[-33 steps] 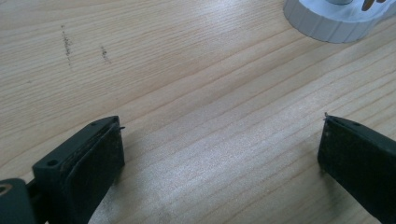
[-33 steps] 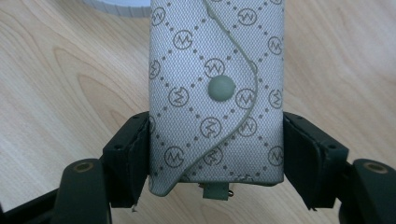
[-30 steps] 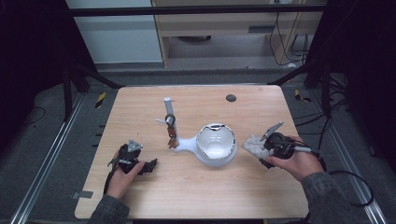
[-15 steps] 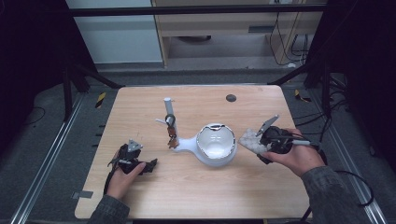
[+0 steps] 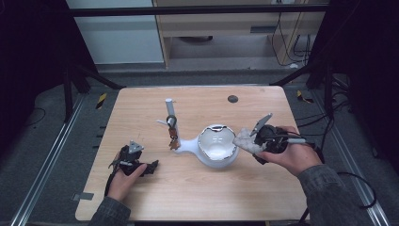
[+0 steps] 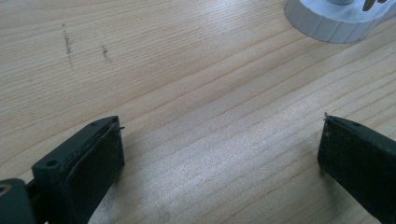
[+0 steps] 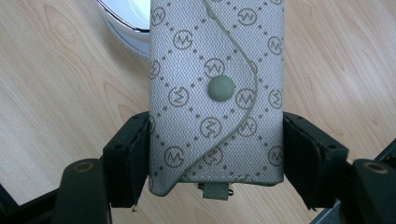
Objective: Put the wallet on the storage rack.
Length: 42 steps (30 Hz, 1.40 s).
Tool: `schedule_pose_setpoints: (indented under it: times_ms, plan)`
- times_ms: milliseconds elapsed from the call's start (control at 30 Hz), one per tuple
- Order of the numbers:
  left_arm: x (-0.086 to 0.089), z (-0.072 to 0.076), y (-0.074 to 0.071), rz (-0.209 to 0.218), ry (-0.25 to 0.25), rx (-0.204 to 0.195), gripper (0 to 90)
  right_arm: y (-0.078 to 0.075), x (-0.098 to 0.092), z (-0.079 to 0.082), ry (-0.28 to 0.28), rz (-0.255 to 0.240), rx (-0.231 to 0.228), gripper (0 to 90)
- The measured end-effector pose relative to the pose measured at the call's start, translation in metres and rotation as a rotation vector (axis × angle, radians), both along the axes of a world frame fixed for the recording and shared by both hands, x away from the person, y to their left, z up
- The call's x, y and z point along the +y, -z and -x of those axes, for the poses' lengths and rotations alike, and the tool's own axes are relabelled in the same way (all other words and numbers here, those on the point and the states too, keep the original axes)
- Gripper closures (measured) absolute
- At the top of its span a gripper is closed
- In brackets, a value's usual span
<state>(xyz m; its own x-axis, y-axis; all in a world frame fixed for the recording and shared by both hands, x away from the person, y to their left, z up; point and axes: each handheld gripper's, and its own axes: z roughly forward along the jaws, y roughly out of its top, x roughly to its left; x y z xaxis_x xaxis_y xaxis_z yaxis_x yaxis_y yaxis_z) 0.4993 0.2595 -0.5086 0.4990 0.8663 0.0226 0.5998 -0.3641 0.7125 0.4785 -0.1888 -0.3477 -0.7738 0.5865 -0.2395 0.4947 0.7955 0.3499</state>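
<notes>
I have the right gripper pinching a grey monogrammed key pouch, its two black jaws pressed against the pouch's long side edges. In the high view the pouch hangs in the air just beside the rim of the white bowl, clear of the wooden surface.

The pouch looks like woven fabric with a snap button on a curved flap: light, soft, and likely to fold or sag if I squeeze too near one end. Across the width at mid-body, where I hold it now, seems the firmest place; the textile should give decent friction against the pads. The small metal fitting at the lower end could snag.

My left gripper rests low on the surface near its front left, jaws spread wide with nothing between them. A bunch of keys hangs on a white peg stand beside the bowl.
</notes>
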Motion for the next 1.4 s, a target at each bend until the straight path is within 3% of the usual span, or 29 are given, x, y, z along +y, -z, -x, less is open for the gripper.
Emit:
schedule_pose_setpoints:
  times_ms: [300,633,933,1400]
  plan:
    - [0.0,0.0,0.0,0.001,0.0,-0.002,0.0,-0.012,0.006,-0.002,-0.003,0.005,-0.011,30.3]
    - [0.0,0.0,0.0,0.002,-0.001,-0.002,0.0,-0.023,0.028,0.003,-0.075,0.043,-0.046,30.5]
    - [0.0,0.0,0.0,0.002,0.0,-0.001,0.0,-0.019,0.042,0.006,-0.107,0.094,-0.042,30.5]
    - [0.0,0.0,0.0,0.002,0.001,-0.001,0.0,-0.002,0.066,-0.005,-0.147,0.151,-0.005,30.5]
